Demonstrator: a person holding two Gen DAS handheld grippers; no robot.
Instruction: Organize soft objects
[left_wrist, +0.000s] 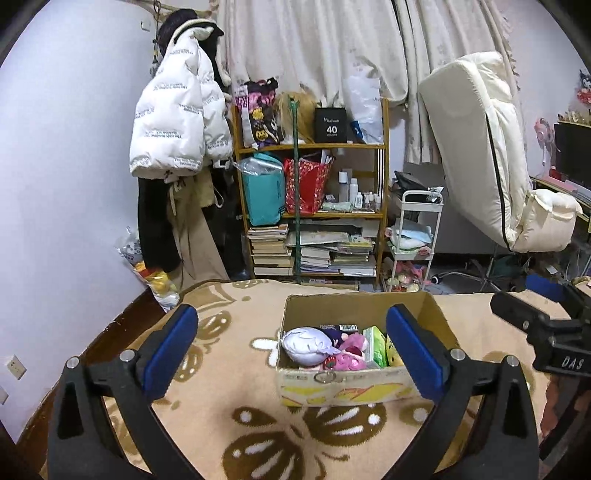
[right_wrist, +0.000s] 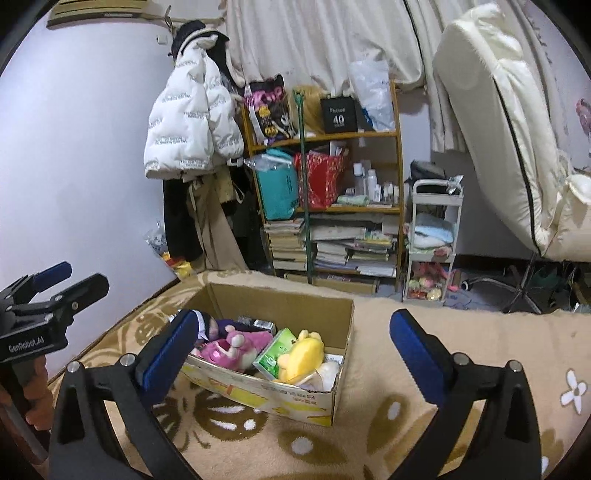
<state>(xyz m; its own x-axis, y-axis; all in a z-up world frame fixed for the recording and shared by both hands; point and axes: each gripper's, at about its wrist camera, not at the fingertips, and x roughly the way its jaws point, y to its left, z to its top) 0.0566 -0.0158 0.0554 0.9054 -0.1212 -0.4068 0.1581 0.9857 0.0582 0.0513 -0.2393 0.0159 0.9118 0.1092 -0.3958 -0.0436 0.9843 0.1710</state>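
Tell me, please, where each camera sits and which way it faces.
Left wrist: on the left claw, angled slightly down over the beige patterned blanket at the open cardboard box; its blue pads and the right claw show.
Right wrist: on the right claw, right of the cardboard box; the left claw and a hand show.
Shared: box, pink plush toy, wooden shelf.

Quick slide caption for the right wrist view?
Open right hand-held gripper above a cardboard box of plush toys on a patterned blanket.
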